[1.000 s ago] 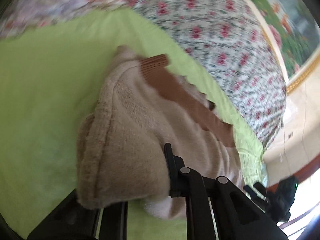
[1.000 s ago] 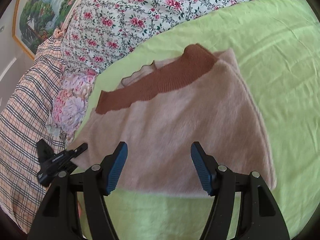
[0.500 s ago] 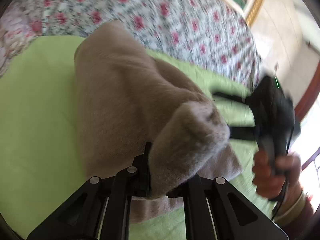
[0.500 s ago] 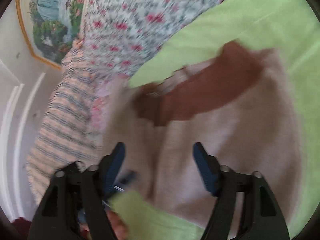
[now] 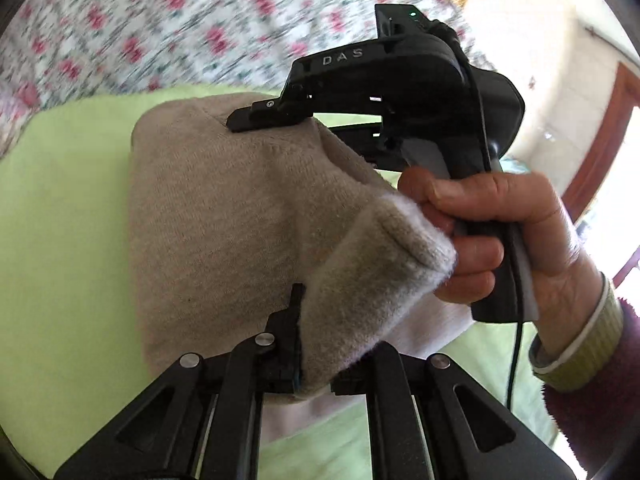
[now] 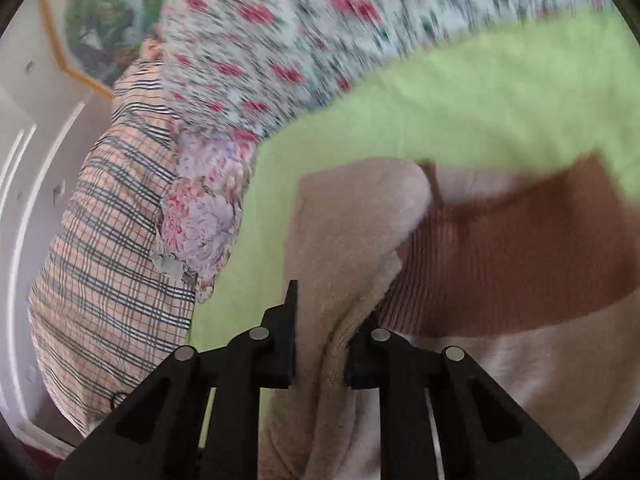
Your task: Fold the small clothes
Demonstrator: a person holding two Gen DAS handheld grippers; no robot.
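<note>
Left wrist view: the beige sweater (image 5: 224, 216), thick, soft and light, hangs bunched just above the green sheet (image 5: 60, 208) of the bed. Both grippers, left (image 5: 316, 376) and right (image 6: 320, 364), have jaws clamped on folded edges; the right's just closed. Doubled hems should grip best.

Both wrist views look down closely, sharing the beige garment (image 5: 224, 216).

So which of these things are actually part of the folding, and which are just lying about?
Part of the job:
- beige garment with its brown ribbed band
- left gripper, shut on it
- right gripper, just closed on it

Just lying about:
- green sheet
- floral quilt
- plaid pillow
- framed painting
</note>
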